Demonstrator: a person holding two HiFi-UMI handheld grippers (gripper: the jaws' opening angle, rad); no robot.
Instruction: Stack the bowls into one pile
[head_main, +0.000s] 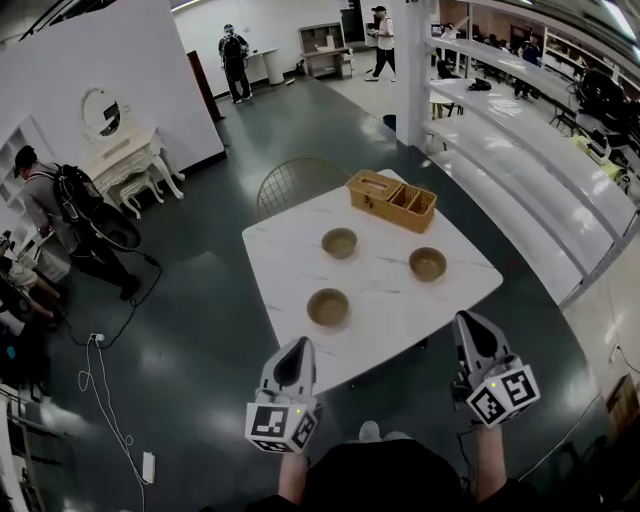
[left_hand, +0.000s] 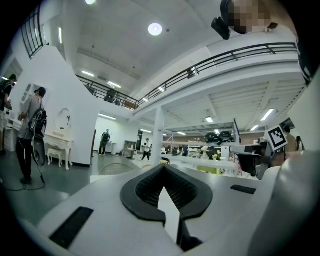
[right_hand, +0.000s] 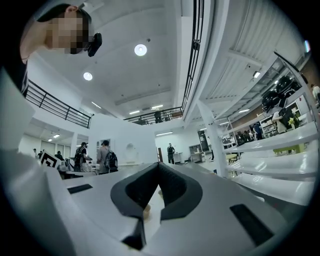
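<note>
Jaws: closed tip to tip and empty on both sides. Our left gripper (head_main: 299, 348) and right gripper (head_main: 468, 322) hang roughly level at the near edge of the worktop (head_main: 280, 255), short of every bowl. Each gripper's own view shows the dark pads meeting with nothing between them.

Bowls: three brown bowls sit on the worktop, well apart from one another. The near bowl (head_main: 328, 307) lies just ahead of our left gripper. The far bowl (head_main: 339, 242) sits beyond it. The right bowl (head_main: 427, 263) sits ahead of our right gripper.

Facing: each bowl stands upright with its mouth up. They are round, so none has a long axis across the worktop, and the only axis runs vertically through each centre. We judge they would nest straight down, with no turning needed.

Progress: we judge the pile not yet begun. No bowl rests in another, and none is lifted or touched. Everything is left to do: two bowls have to be picked up and set into the third.

Worktop: white and marbled, set cornerwise to us, with bare surface between the bowls.

Beyond: a tan compartmented basket (head_main: 391, 200) stands at the far corner, apart from the bowls. A wire-backed chair (head_main: 295, 180) is tucked behind the far edge. Dark floor (head_main: 200, 330) surrounds the worktop, and a person with a backpack (head_main: 70, 215) stands off to the left.
</note>
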